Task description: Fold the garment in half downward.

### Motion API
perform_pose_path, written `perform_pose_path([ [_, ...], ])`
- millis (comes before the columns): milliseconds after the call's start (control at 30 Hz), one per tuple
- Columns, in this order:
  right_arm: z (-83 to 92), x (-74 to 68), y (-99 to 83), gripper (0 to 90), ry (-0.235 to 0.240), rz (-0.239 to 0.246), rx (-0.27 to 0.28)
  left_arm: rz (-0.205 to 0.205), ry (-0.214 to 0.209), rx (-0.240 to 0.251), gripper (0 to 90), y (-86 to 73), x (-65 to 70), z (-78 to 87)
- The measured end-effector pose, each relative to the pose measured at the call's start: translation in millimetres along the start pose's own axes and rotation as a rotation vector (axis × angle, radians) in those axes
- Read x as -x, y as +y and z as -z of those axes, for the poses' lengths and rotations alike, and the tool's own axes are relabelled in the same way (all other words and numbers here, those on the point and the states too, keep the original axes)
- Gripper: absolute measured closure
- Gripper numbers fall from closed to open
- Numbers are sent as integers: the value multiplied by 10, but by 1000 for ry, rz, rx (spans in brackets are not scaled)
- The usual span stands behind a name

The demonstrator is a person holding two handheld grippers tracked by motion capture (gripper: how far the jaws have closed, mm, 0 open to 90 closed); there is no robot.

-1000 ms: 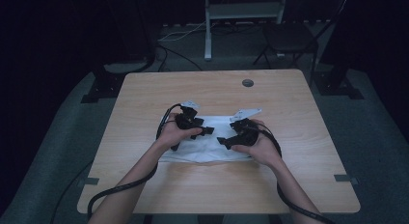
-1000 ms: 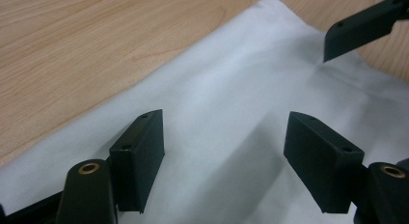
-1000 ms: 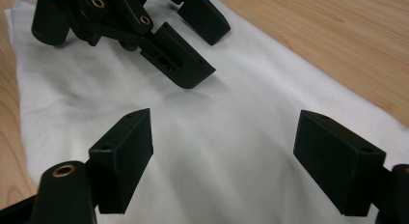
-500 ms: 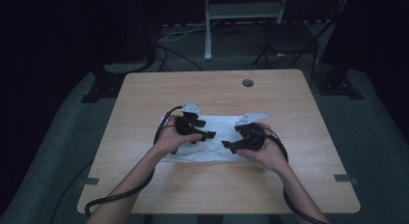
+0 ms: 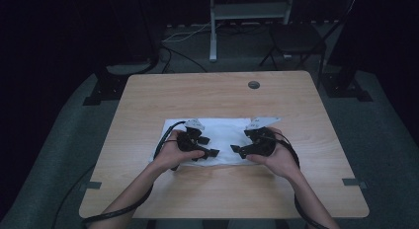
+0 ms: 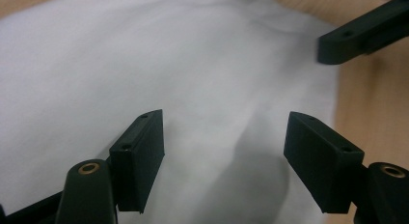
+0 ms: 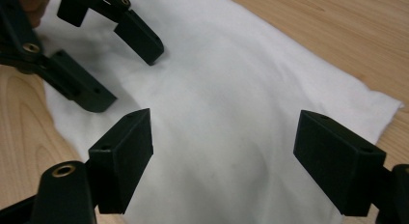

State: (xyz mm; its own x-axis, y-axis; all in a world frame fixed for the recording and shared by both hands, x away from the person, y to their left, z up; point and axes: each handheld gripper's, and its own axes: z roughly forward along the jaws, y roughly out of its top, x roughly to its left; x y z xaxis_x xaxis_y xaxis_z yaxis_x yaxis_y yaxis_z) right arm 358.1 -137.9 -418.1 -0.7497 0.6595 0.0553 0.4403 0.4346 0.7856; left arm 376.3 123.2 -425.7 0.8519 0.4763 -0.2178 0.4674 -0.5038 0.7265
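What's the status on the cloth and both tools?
Left tool open, right tool open, both over the cloth. White cloth flat on table, ungripped. Nothing in the way.

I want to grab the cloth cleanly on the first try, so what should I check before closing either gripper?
1. Left gripper jaws open: ok.
2. Right gripper jaws open: ok.
3. White cloth lies flat on the table: ok, only soft wrinkles.
4. Cloth sits under both sets of jaws: ok.
5. Grippers apart from each other: ok, a gap shows in the high view.
6. Jaw tips touching the cloth: cannot tell.
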Motion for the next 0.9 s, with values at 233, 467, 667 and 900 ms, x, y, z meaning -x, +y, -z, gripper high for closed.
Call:
perform_pose_path([
  [233,-48,-59,-65,209,18,3,-10,-48,48,17,304,-203,124,260],
  [467,77,-61,-160,207,-4,-32,57,-1,184,233,195,-614,46,864],
  [667,278,-37,-284,139,-64,-79,137,78,346,388,196,-1160,-35,1373],
  [900,532,-23,-454,138,-107,-97,177,126,425,462,196,-1439,-76,1608],
])
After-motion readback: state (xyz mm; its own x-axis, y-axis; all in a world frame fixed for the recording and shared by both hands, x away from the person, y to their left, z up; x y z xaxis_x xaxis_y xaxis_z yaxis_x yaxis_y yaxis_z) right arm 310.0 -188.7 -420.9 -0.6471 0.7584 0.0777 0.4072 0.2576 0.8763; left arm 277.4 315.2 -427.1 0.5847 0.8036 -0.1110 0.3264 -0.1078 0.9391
